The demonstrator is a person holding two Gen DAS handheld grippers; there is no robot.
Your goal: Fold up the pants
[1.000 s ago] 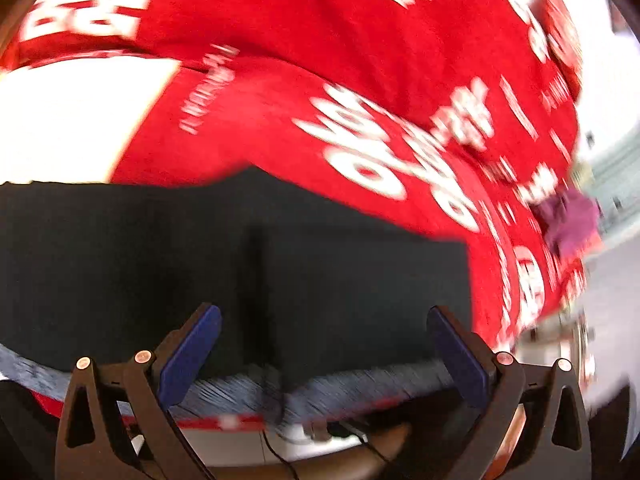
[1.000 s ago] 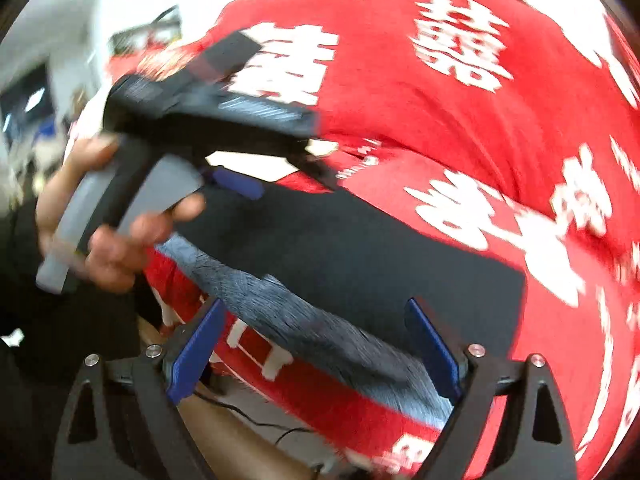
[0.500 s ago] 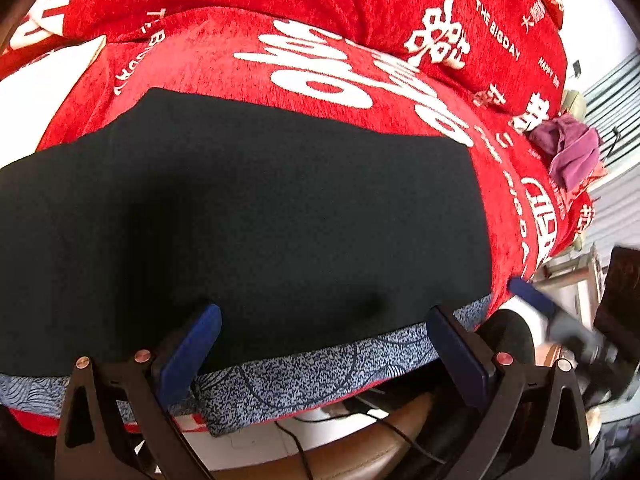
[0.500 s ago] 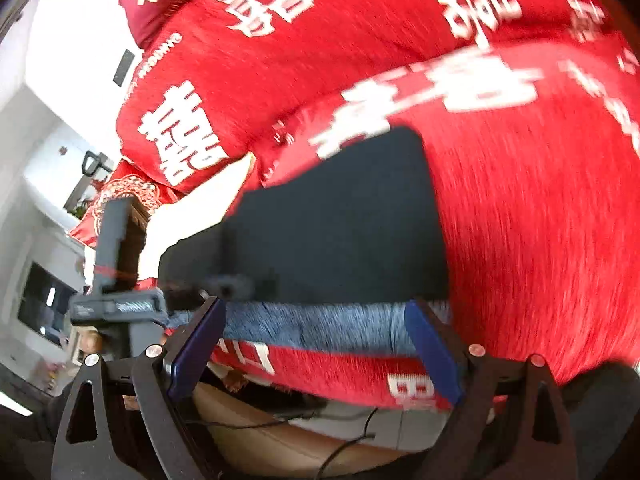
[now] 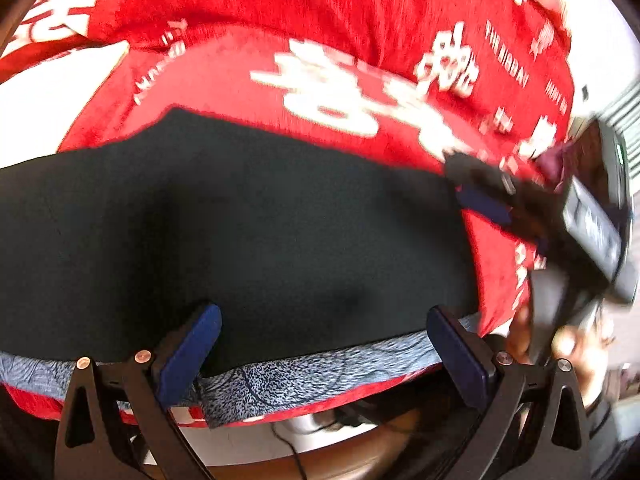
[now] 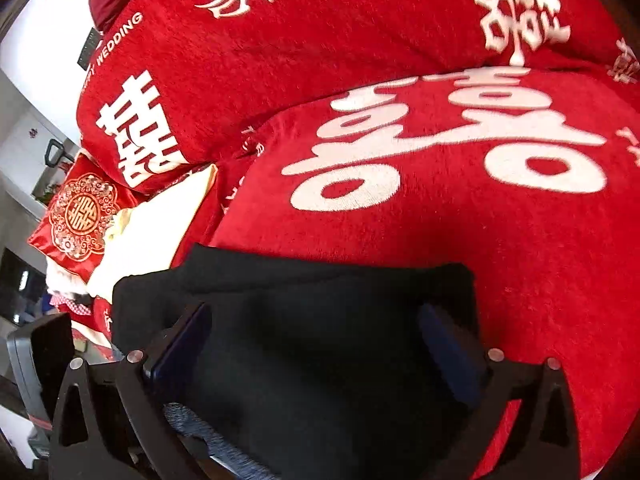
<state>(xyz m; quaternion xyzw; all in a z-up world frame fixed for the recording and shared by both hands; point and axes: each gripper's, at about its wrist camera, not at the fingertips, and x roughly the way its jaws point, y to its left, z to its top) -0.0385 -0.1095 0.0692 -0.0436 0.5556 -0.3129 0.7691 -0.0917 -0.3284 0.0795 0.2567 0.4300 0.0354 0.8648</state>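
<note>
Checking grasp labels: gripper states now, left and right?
Left gripper: open, empty, over the flat black fabric pants.
Right gripper: open, just widened, straddling the pants, no grip.

The right gripper [image 6: 316, 344], its jaws just opened wider, hangs over black pants [image 6: 320, 332]. The pants lie on a red blanket [image 6: 520, 240].

Home — bedroom or living rm, dressed for a wedding.
Red plush cover [image 6: 400, 80] w/ white double-happiness signs and "WEDDING" lettering fills most of the frame; embroidered red cushion [image 6: 80, 216] at left edge — white walls [image 6: 24, 92] beyond, upper left.
</note>
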